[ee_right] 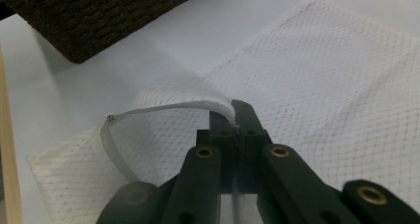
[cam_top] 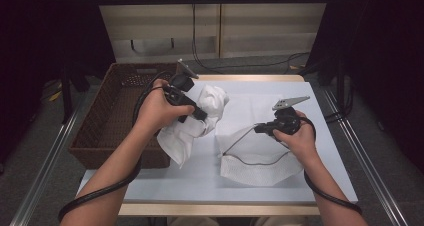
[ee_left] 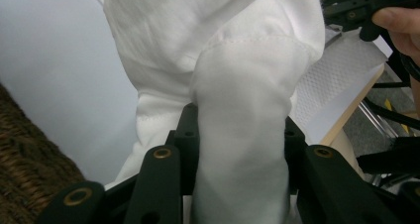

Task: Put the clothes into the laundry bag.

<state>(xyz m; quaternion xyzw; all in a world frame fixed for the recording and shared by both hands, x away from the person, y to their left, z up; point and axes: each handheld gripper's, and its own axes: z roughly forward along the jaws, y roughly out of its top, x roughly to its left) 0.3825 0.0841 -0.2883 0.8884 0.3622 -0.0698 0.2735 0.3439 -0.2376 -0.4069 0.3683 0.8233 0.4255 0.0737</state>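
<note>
No lettering, label, brand or number can be read anywhere — none at all.

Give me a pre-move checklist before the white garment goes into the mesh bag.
1. Left gripper clamped on the white garment: ok.
2. Right gripper shut on the mesh bag's opening edge: ok.
3. Bag mouth lifted into a gap: ok, right gripper view shows the edge arched up.
4. Garment raised off the table: cannot tell, its lower end hangs near the surface.
5. Garment bunched enough for the mouth: cannot tell.
</note>
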